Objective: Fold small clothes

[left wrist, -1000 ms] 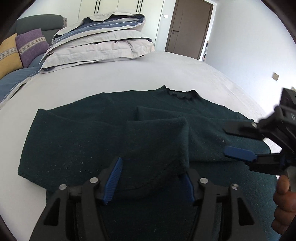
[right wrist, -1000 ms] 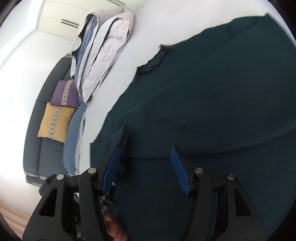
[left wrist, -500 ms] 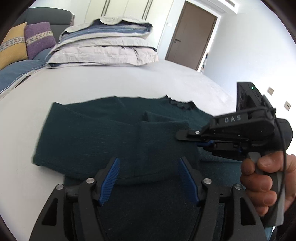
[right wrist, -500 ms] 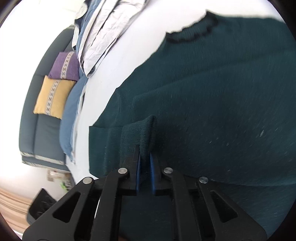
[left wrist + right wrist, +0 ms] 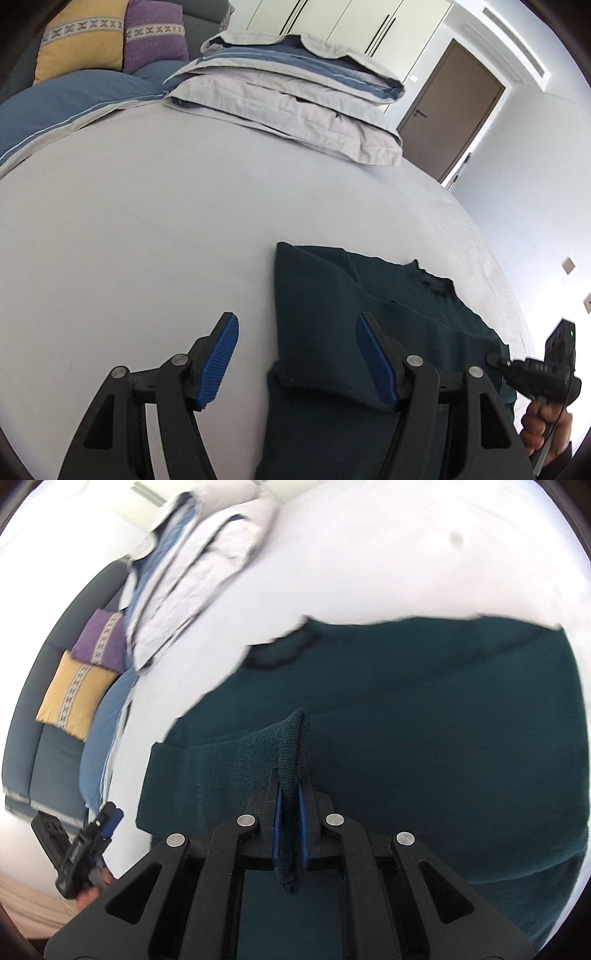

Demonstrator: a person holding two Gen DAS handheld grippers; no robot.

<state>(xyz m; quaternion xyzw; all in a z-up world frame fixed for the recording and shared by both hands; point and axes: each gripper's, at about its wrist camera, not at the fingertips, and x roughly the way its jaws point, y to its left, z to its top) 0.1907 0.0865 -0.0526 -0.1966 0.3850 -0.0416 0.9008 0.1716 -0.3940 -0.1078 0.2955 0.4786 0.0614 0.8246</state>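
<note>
The dark green sweater (image 5: pixel 424 738) lies flat on the white bed (image 5: pixel 147 221), soft and floppy and light, so its cuff is a good spot to pinch, and the right gripper (image 5: pixel 290 830) squeezes that cuff while the left gripper (image 5: pixel 299 362) is spread wide, holding nothing.

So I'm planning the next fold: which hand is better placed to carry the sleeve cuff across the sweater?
Right. The right tool is shut on the sleeve cuff, while the left tool is open and empty beside the sweater.
</note>
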